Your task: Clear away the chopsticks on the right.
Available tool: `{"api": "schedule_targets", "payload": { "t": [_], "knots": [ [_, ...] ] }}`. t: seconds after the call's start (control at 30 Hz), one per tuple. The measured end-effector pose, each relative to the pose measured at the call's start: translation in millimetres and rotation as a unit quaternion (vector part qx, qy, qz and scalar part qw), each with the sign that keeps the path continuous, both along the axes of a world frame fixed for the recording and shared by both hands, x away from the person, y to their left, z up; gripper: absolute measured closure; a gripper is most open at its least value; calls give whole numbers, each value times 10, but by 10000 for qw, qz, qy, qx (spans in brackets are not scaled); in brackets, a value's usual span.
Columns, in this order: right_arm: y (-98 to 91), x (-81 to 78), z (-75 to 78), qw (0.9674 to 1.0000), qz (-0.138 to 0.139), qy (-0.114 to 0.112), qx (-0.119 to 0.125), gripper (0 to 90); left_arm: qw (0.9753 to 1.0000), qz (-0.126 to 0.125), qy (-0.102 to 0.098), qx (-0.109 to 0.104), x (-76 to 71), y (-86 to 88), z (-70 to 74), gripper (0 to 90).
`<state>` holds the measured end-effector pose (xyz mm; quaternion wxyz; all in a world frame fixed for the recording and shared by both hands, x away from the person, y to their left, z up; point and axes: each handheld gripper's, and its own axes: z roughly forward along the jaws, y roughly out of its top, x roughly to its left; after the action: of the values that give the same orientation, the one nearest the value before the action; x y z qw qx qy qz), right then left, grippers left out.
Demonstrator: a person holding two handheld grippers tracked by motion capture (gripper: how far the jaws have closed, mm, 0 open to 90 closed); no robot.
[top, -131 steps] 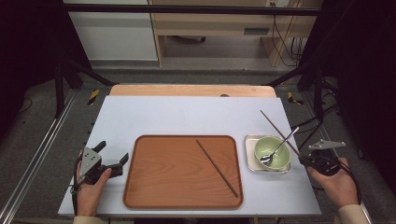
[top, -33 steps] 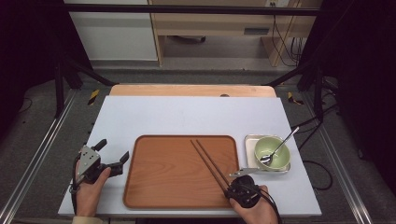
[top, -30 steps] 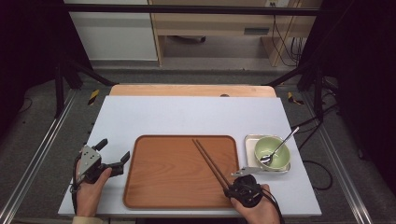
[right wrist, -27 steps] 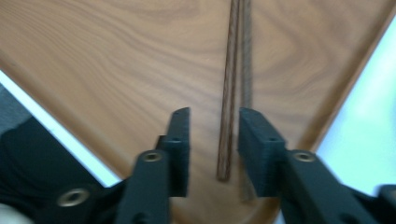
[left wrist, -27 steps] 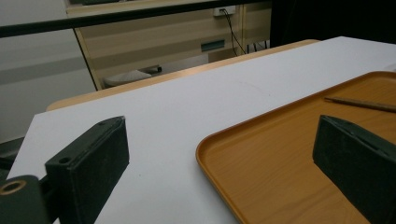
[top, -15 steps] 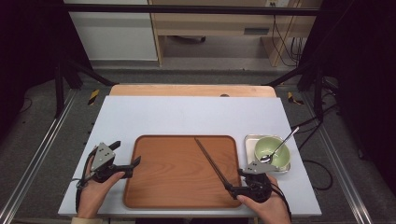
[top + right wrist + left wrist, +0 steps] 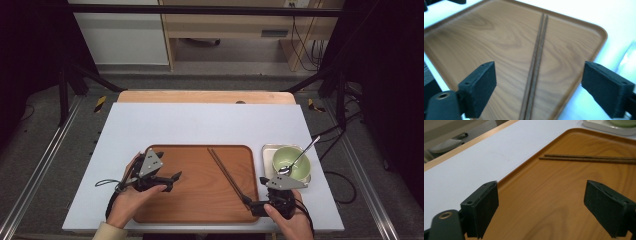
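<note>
Right gripper (image 7: 537,82), jaws just opened wide, chopsticks (image 7: 536,62) lying loose between them on the tray (image 7: 486,37); left gripper (image 7: 541,205) apart, jaws closing slightly, over bare tray

**Left gripper over tray, jaws wide**

Left gripper (image 7: 541,210) hangs above the wooden tray (image 7: 544,202), its two black jaws well apart with nothing between them, only bare wood grain below; the jaws have just been closing a little. Left jaw sits over the tray's rim where it meets the white table (image 7: 479,157). Farther on, a pair of dark chopsticks (image 7: 589,158) lies flat on the tray, side by side and touching, running off the right edge. At top right, a pale dish (image 7: 609,124) stands on the table just beyond the tray, with a green bowl (image 7: 624,122) in it, cropped by the frame
</note>
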<state>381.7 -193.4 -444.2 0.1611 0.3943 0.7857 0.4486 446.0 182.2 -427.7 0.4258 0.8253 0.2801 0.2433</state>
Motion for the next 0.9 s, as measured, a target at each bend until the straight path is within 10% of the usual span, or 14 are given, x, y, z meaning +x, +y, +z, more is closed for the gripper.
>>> {"api": "schedule_targets", "payload": {
  "t": [0.9],
  "knots": [
    [-263,-198,115,9948,-525,-867,61,66,9975,-534,446,144,297,-798,-93,581]
  ]
}}
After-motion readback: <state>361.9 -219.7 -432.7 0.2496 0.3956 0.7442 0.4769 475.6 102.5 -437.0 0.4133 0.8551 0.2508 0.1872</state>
